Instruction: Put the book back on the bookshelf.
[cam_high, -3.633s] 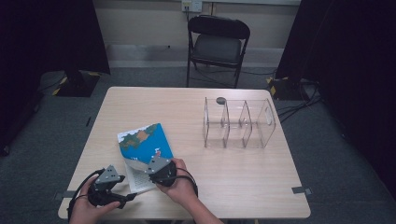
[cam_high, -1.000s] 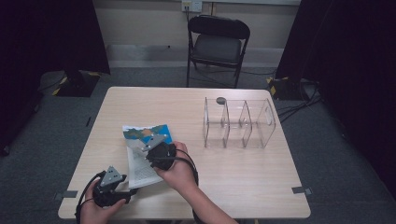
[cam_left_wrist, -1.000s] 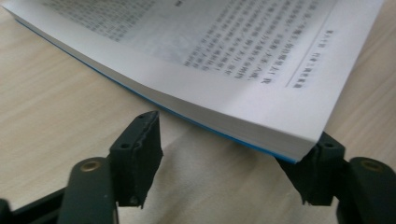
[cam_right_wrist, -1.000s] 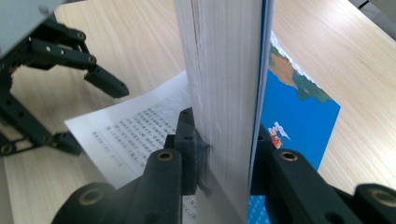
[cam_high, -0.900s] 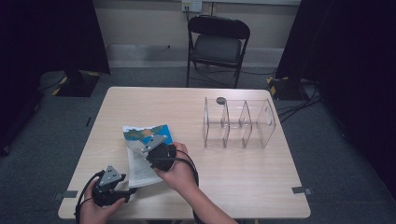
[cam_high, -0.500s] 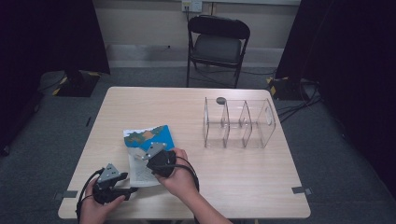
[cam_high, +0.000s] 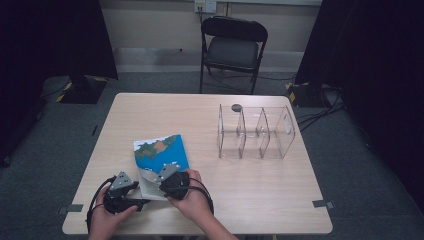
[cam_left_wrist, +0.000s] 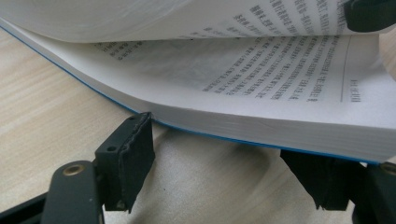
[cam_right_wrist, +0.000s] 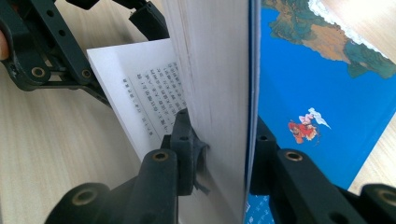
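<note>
The blue-covered paperback book (cam_high: 161, 155) lies on the light wooden table (cam_high: 250, 190), near its front-left part, long axis running from the person toward the far edge w/ a slight tilt left. Vs. 0.5 s ago, the book sits approx. in the same spot; the right gripper (cam_right_wrist: 219, 154) stays at its near end. Its fingers (cam_right_wrist: 184, 140) are closed on the front cover plus a thick block of pages, lifted off the lower pages. The left gripper (cam_left_wrist: 224, 158) is wide open (holding nothing); the book's lower pages lie just above and between its fingers (cam_left_wrist: 128, 158).
</note>
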